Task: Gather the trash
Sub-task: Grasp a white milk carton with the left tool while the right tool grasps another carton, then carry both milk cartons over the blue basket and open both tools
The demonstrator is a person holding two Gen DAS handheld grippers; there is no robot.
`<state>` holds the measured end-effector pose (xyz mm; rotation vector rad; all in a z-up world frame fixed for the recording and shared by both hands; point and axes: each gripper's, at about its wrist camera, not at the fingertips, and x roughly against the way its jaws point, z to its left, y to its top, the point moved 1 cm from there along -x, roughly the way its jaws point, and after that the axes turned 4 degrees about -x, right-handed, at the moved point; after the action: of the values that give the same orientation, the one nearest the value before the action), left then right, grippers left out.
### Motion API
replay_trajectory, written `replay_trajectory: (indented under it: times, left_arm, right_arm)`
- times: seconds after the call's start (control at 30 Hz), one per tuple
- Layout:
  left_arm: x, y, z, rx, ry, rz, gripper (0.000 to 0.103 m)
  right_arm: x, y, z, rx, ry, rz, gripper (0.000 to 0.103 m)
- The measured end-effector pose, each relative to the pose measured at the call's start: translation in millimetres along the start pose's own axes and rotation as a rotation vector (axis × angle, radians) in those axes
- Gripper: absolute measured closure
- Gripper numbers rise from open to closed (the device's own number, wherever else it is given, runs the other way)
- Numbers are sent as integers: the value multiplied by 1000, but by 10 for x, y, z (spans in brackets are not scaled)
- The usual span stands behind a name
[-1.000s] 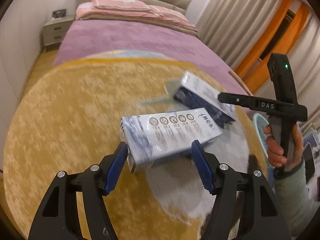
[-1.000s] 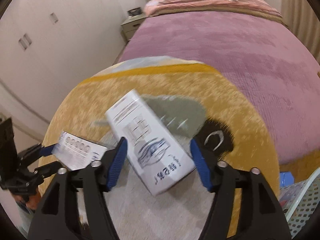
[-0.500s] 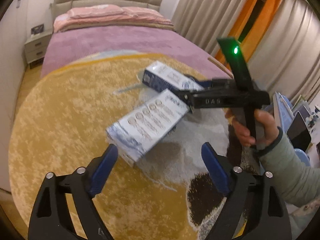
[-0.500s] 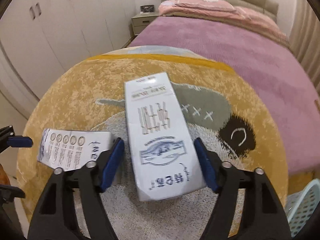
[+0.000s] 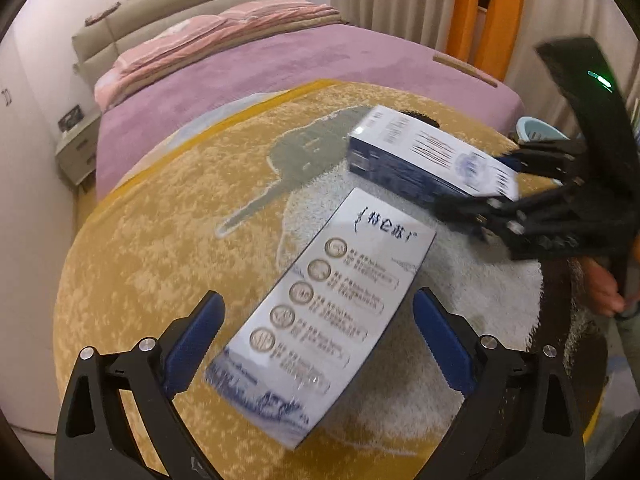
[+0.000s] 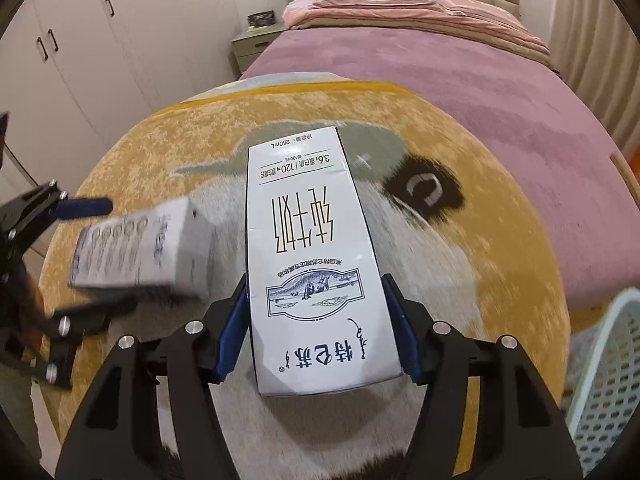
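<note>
Two white and blue milk cartons are on a round yellow rug [image 5: 132,264]. One carton [image 5: 332,316] lies flat on the rug between my left gripper's [image 5: 318,298] blue pads [image 5: 196,336], with a gap on each side. That gripper's jaws are opening wide. In the right wrist view the other carton [image 6: 308,240] points away from me. My right gripper [image 6: 314,282] is closing on it, and both pads touch its sides. The left gripper [image 6: 92,256] and its carton [image 6: 132,248] show at the left there. The right gripper [image 5: 492,188] and its carton [image 5: 420,152] show at the right of the left wrist view.
A bed with a purple cover [image 6: 460,80] borders the rug's far side. A light blue mesh basket [image 6: 600,360] stands at the right on the floor. White wardrobe doors [image 6: 80,60] and a nightstand [image 6: 256,44] are at the left. A hand [image 5: 600,288] holds the right gripper.
My left gripper has let go of its carton and opened wide; the carton now lies on the rug. The right gripper's jaws have narrowed onto the sides of the other carton.
</note>
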<state>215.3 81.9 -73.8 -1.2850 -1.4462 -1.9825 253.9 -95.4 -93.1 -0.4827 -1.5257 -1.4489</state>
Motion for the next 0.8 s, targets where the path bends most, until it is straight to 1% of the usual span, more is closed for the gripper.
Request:
replay_trajectory:
  times: [0.03, 0.07, 0.1, 0.13, 0.2, 0.27, 0.33, 0.37, 0.43, 0.53, 0.57, 0.7, 0.8]
  left_arm:
    - [-20, 19, 2, 10, -2, 9, 15]
    - [-38, 28, -4, 21, -5, 21, 21]
    - [-67, 31, -13, 34, 3, 31, 23]
    - [-73, 30, -24, 44, 19, 31, 24]
    - [-67, 13, -56, 66, 31, 29, 31]
    - [-36, -11, -84, 120, 29, 20, 35]
    - [26, -61, -126, 204, 41, 3, 40]
    - [31, -71, -132, 230, 42, -3, 43]
    - [84, -132, -200, 313, 39, -25, 45]
    - [152, -214, -314, 392, 57, -48, 47]
    - [166, -225, -327, 404, 60, -51, 47]
    - [237, -317, -424, 464, 115, -70, 47]
    - [282, -349, -458, 480, 151, -80, 47]
  right_arm:
    - [25, -39, -16, -6, -4, -3, 44]
    - [57, -77, -42, -17, -8, -4, 44]
    - [95, -129, -81, -34, -12, -6, 44]
    - [109, -157, -106, -47, -11, -9, 44]
    - [173, -228, -185, -84, -8, -13, 44]
    - [238, -300, -265, -126, 0, -20, 44]
    - [305, -383, -347, -183, 14, -23, 44]
    - [312, -401, -336, -199, 19, -24, 44]
    - [369, -480, -360, -237, 23, -25, 44]
    - [435, -566, -364, -262, 13, -23, 44]
    - [453, -592, -349, -264, 4, -24, 44]
    - [485, -678, -308, -248, -24, -27, 43]
    - [476, -680, -295, -230, -51, -30, 42]
